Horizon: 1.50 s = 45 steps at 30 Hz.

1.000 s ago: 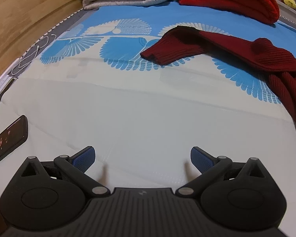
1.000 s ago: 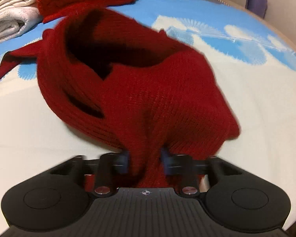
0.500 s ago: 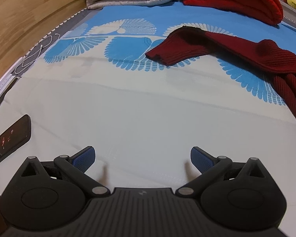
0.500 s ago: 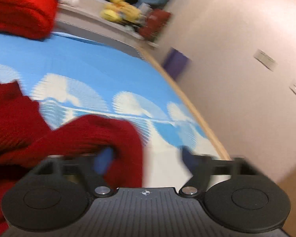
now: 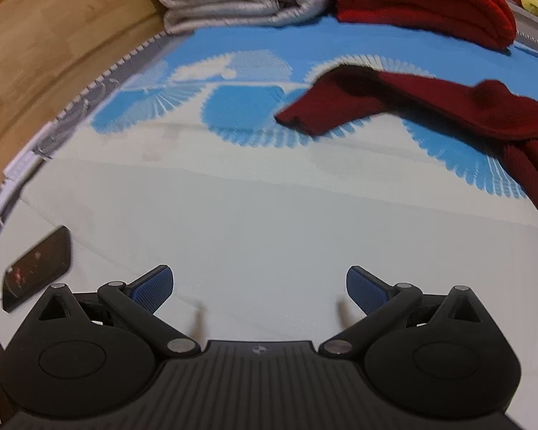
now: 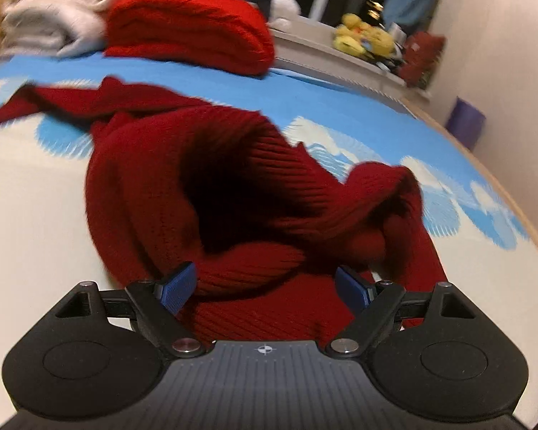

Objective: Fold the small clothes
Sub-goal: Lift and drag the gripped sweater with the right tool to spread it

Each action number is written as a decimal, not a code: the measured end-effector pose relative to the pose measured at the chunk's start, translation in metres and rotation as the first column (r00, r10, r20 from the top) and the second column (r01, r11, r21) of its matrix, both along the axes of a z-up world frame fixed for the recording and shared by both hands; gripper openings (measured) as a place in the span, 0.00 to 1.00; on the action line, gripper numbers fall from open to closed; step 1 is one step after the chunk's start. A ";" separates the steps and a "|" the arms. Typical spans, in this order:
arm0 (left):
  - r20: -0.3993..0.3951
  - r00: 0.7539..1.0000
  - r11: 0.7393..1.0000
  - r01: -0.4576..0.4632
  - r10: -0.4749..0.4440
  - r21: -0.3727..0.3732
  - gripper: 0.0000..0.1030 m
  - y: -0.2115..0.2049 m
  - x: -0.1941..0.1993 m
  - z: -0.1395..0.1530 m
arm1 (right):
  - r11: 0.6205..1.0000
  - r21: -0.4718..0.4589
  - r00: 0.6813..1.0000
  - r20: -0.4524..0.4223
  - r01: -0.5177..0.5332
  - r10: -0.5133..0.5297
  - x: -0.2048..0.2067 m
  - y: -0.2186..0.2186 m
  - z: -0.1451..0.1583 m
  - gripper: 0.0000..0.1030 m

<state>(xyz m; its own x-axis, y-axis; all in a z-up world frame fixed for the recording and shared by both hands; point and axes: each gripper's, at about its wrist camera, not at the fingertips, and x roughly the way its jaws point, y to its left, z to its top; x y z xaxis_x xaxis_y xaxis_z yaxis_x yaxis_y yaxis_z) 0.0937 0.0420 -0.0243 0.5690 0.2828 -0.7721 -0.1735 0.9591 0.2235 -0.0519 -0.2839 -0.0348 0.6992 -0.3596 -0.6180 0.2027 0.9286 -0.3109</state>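
Now the right gripper (image 6: 265, 286) is standing with jaws apart, having just been opening, the sweater (image 6: 254, 193) lying bunched between them unpinched on the bed (image 6: 32, 193). Left gripper (image 5: 260, 286) is hovering spread, empty. Closing here risks grabbing several layers, spoiling the fold.

I observe one dark red ribbed-knit sweater (image 6: 240, 193) lying unfolded and crumpled on the bed, its body heaped in a rumpled mound with a deep shadowed hollow open toward my right wrist camera. One sleeve (image 5: 340, 107) stretches flat away from the mound, its cuff end lying on the blue fan-patterned part of the cover. On the opposite side, a second bunched fold (image 6: 394, 193) stands raised and twisted.
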 end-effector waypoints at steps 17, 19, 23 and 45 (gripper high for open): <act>-0.057 0.998 0.999 0.007 -0.009 -0.043 1.00 -0.002 0.004 -0.010 | 0.983 0.117 0.984 -0.091 -0.140 0.151 0.052 0.047 -0.007 0.37; -0.051 0.999 0.999 0.010 -0.012 -0.039 1.00 -0.004 0.004 -0.009 | 0.911 0.401 0.995 0.059 -0.092 0.075 0.048 0.022 0.035 0.35; -0.054 0.999 0.999 0.001 -0.004 -0.052 1.00 -0.003 0.003 -0.011 | 0.591 0.806 0.902 0.270 -0.021 -0.336 0.025 -0.063 0.076 0.39; -0.090 0.995 0.998 0.034 -0.039 -0.050 1.00 -0.019 0.003 -0.022 | 0.964 0.052 0.957 -0.113 -0.262 0.266 0.035 0.069 -0.015 0.70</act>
